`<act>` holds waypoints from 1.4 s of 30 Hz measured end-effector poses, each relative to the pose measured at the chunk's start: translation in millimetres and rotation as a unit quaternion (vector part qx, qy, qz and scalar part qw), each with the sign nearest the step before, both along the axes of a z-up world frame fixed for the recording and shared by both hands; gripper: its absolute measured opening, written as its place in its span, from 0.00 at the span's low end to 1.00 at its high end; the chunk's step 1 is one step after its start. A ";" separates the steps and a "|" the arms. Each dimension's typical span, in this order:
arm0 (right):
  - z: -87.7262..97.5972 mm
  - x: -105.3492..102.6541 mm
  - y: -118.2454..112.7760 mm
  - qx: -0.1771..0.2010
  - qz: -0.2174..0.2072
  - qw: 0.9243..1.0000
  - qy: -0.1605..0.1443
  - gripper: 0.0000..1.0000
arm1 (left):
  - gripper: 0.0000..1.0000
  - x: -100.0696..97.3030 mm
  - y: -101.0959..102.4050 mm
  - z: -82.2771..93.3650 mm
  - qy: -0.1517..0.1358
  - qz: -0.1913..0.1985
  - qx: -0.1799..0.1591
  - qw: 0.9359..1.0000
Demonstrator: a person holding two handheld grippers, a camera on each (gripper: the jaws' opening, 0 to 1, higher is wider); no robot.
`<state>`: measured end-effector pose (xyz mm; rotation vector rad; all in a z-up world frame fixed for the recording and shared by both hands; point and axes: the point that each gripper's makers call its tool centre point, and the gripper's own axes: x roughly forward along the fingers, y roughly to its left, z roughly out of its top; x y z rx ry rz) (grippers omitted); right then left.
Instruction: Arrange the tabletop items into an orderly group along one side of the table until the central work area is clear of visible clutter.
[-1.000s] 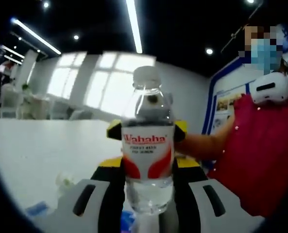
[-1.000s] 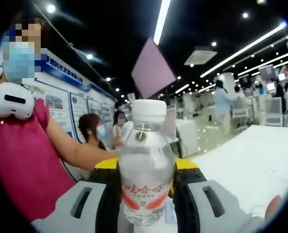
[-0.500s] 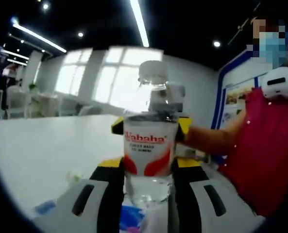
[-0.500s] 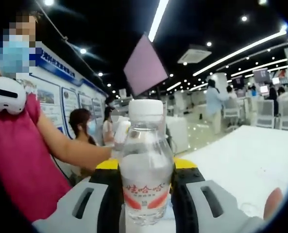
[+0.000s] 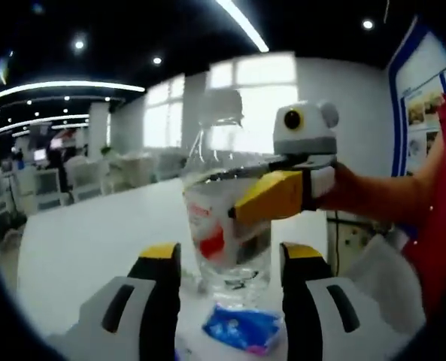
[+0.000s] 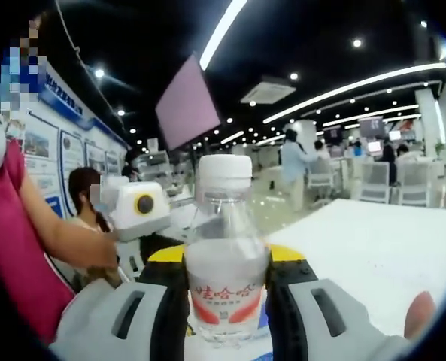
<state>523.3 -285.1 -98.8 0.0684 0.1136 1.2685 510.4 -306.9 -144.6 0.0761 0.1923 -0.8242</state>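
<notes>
Water bottle (image 6: 226, 259) stands upright on the white surface (image 6: 373, 248), pinched at its label between the yellow-tipped jaws of the right gripper (image 6: 226, 289). In the left gripper view, the left gripper (image 5: 226, 271) stands spread, its jaws apart from the bottle (image 5: 223, 241) on either side (holding nothing). A blue wrapper (image 5: 241, 329) lies just before the bottle's base.

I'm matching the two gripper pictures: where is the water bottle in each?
Left gripper view: water bottle centre, beyond the left gripper's open jaws, clamped by the right gripper.
Right gripper view: bottle centre, between its jaws.
Shared landmark: white table.
</notes>
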 end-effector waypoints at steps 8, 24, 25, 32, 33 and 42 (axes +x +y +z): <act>5.4 18.4 -2.0 0.001 -0.069 0.997 -0.017 0.38 | 0.45 22.6 12.4 9.4 -0.024 0.143 0.008 0.989; 4.3 28.3 -2.2 0.007 -0.116 0.993 -0.017 0.38 | 0.40 37.2 0.5 8.7 -0.030 0.170 0.013 0.985; 4.0 28.1 -2.5 0.006 -0.115 0.993 -0.017 0.38 | 0.39 37.6 2.8 7.7 -0.031 0.173 0.020 0.984; 4.0 26.1 -3.7 0.000 -0.117 0.993 -0.019 0.40 | 0.36 36.7 1.2 8.5 -0.035 0.149 0.012 0.988; 3.5 25.7 -4.0 -0.002 -0.117 0.993 -0.015 0.40 | 0.36 36.4 1.0 7.9 -0.035 0.141 0.012 0.989; 5.0 14.9 2.2 -0.026 -0.090 0.995 -0.024 0.40 | 0.35 29.1 5.0 8.8 -0.013 0.081 -0.024 0.996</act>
